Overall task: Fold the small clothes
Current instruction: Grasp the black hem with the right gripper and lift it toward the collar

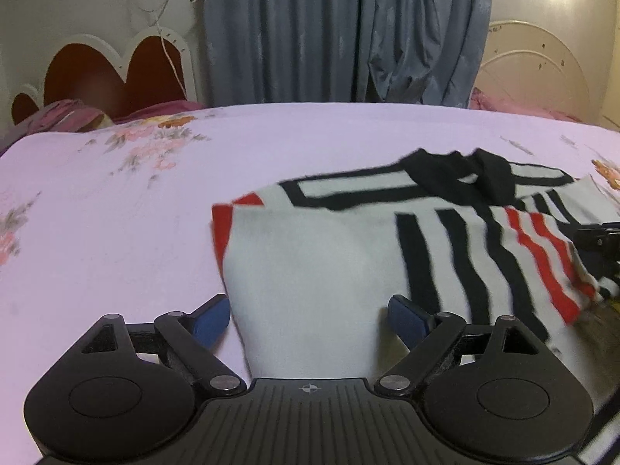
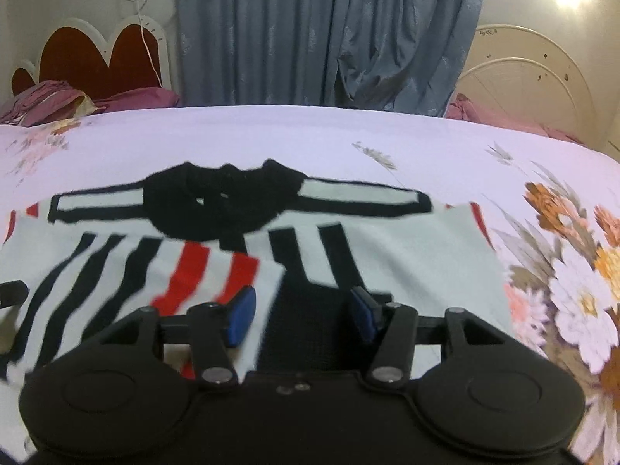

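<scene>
A small knitted sweater [image 2: 240,255], white with black and red stripes and a black collar, lies on a bed covered by a pale lilac floral sheet [image 1: 116,209]. In the right wrist view the collar sits at twelve o'clock and a striped sleeve is folded across the body toward seven o'clock.

The left tongs [image 1: 309,319] stand wide and released over the plain white part of the sweater; the cloth lies between the blue pads [image 1: 211,319], but neither pad presses on it.

The right tongs [image 2: 304,316] are parted about halfway, gripping nothing, above the edge of the folded sleeve and a dark patch of the knit. The black frame of the right tongs shows at three o'clock in the left wrist view.

Behind the bed hang blue-grey curtains [image 2: 329,31], with a red-and-white scalloped headboard [image 1: 112,73] at ten o'clock.
</scene>
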